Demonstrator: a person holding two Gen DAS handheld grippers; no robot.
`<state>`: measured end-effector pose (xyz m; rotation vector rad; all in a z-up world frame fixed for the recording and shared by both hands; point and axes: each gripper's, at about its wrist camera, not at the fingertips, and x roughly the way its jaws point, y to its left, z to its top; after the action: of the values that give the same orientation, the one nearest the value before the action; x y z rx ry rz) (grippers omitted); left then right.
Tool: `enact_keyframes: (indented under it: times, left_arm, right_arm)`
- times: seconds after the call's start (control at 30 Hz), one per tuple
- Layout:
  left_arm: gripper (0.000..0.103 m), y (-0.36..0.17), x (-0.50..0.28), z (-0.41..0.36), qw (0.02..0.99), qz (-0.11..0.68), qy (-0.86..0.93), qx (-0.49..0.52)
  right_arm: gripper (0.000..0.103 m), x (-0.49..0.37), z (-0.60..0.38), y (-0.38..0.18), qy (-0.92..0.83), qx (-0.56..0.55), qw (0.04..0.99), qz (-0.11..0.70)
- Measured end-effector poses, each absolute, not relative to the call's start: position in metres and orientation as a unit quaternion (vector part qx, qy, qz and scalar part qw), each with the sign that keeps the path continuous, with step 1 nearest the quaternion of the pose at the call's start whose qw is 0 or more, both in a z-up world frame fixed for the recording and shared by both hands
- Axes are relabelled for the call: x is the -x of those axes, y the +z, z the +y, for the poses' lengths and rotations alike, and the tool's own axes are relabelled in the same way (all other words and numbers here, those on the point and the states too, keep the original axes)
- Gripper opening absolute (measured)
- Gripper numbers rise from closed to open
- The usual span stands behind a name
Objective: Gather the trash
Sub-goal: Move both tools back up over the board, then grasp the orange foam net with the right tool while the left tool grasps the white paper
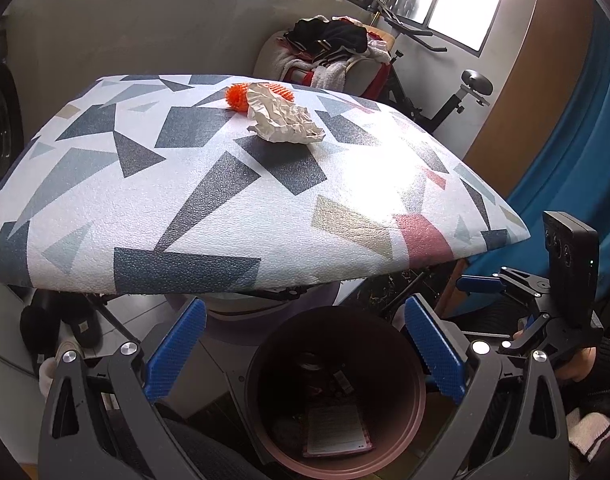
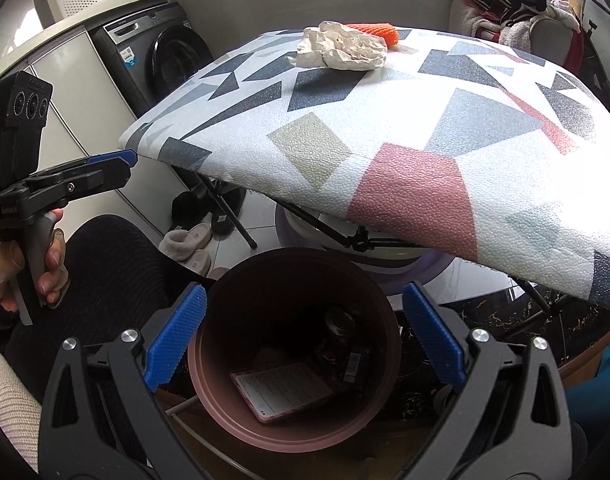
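Two hand-held grippers hang low over a round brown plastic bin (image 1: 337, 396), both with their blue ribbed fingers spread wide and grasping nothing. Largest in view is a folding desk with a white covering printed in grey, navy and pink angular shapes (image 1: 209, 200), rising ahead of and above both pairs of fingers. Beyond the fingers, at the far part of that desk, lies a crumpled ball of off-white paper (image 1: 283, 118), and touching its far side is a bright orange bristly object (image 1: 239, 97), partly hidden behind the paper. The bin sits below the near desk edge; in each wrist view its mouth fills the gap between the fingers. Inside it, at the bottom, lie a flat pink-edged printed card or packet (image 2: 281, 392) and some darker items too dim to tell apart. The left gripper (image 1: 305, 348) is released, its fingers apart either side of the bin rim. The right gripper (image 2: 305, 340) is likewise released above the bin. In the right wrist view, the left gripper appears to the left of the fingers, held by a hand (image 2: 29, 264) curled round its grip. A dark front-loading washing machine (image 2: 161, 60) stands far left beyond the fingers.
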<state>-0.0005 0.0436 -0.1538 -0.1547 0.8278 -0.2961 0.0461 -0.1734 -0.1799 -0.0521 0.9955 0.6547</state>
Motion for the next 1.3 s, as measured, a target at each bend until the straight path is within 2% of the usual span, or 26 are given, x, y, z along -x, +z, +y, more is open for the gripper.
enact_keyframes:
  times: [0.37,0.67,0.83,0.9,0.93,0.97,1.0,1.1,1.3]
  left_arm:
    - [0.097,-0.144,-0.047,0.058,0.9,0.398,-0.129,0.121]
    - [0.097,-0.131,-0.163,0.042,0.906,0.388,-0.118,0.12]
    - [0.097,-0.146,-0.233,0.045,0.886,0.411,-0.116,0.181]
    - [0.087,-0.155,-0.252,0.051,0.876,0.419,-0.104,0.212]
    - [0.066,-0.161,-0.259,0.054,0.869,0.43,-0.1,0.221]
    - [0.031,-0.167,-0.265,0.053,0.863,0.446,-0.097,0.214]
    - [0.019,-0.17,-0.266,0.051,0.862,0.46,-0.097,0.191]
    - [0.02,-0.166,-0.245,0.046,0.874,0.447,-0.129,0.142]
    - [0.019,-0.147,-0.19,0.098,0.89,0.402,-0.122,0.177]
  right_arm:
    - [0.097,-0.069,-0.186,-0.159,0.281,0.015,0.855,0.436]
    - [0.097,-0.112,-0.197,-0.149,0.289,-0.001,0.857,0.427]
    - [0.097,-0.135,-0.205,-0.144,0.264,0.011,0.872,0.413]
    - [0.097,-0.144,-0.208,-0.139,0.26,0.014,0.88,0.397]
    - [0.097,-0.149,-0.21,-0.136,0.259,0.011,0.882,0.393]
    - [0.097,-0.156,-0.212,-0.133,0.26,0.007,0.883,0.392]
    - [0.097,-0.163,-0.213,-0.129,0.261,0.001,0.883,0.391]
    - [0.097,-0.189,-0.211,-0.117,0.268,-0.009,0.885,0.381]
    - [0.097,-0.258,-0.164,-0.102,0.27,0.022,0.896,0.351]
